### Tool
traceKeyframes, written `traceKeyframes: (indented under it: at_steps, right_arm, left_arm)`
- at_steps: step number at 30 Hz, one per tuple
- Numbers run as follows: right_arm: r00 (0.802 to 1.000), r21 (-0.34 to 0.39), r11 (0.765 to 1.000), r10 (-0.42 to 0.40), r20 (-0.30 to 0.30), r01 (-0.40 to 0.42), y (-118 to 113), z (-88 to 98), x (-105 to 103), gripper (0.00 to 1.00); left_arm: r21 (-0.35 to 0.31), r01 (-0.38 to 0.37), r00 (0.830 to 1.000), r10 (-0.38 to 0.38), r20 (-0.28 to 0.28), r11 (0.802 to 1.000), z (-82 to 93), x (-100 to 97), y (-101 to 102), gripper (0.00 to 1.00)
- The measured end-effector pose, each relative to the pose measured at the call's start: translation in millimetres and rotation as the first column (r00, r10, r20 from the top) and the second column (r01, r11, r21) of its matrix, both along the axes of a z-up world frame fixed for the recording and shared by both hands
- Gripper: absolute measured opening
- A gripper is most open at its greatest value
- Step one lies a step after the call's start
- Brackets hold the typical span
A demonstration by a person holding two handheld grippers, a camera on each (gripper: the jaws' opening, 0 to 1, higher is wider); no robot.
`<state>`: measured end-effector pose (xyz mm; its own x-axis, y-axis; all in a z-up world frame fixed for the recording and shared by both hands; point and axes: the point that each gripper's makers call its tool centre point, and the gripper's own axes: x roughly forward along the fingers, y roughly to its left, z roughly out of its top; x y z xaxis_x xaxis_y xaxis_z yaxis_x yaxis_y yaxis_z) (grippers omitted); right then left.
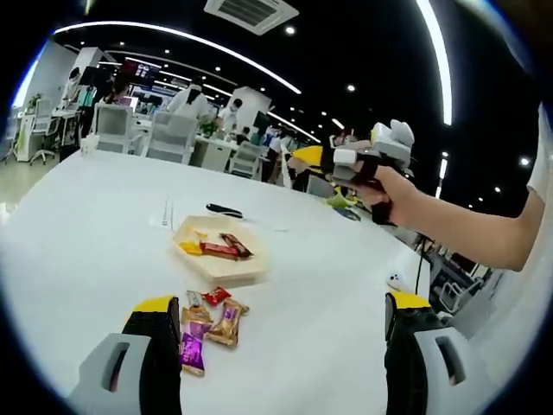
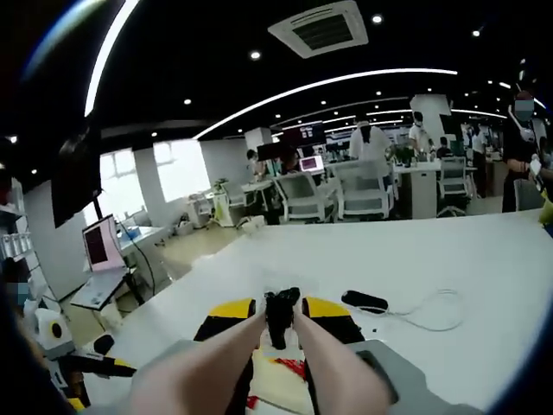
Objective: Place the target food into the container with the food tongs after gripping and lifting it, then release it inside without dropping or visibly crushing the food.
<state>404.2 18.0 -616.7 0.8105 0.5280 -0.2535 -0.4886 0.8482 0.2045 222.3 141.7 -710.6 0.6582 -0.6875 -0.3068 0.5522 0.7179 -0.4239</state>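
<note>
**Tongs raised above the table, nothing gripped**

The right gripper [image 1: 367, 160], held high, squeezes food tongs [image 2: 282, 316] whose tips meet empty. Wrapped candies [image 1: 210, 322] lie on the white table [image 1: 320, 294] beside the container [image 1: 218, 249]; the left gripper [image 1: 281, 333] gapes.

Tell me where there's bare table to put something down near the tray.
Bare white table lies right of the tray, up to the left gripper's right jaw, and left of the tray toward the table edge. It's crowded between the tray and the near jaw, where loose wrapped candies lie.
</note>
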Motion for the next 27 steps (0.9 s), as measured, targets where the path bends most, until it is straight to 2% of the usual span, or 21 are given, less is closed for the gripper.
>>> traceKeyframes:
  at_steps: [12,27]
  right_arm:
    - [1.000,0.008,1.000,0.021,-0.007,-0.021,8,-4.0,11,0.23]
    - [0.997,0.044,0.999,0.013,-0.076,-0.010,6,-21.8,-5,0.27]
  left_arm:
    - [-0.010,-0.034,0.999,0.034,-0.012,0.999,-5.3,2.3,6,0.99]
    - [-0.017,-0.032,0.999,0.031,-0.025,0.999,-7.8,3.0,8,0.99]
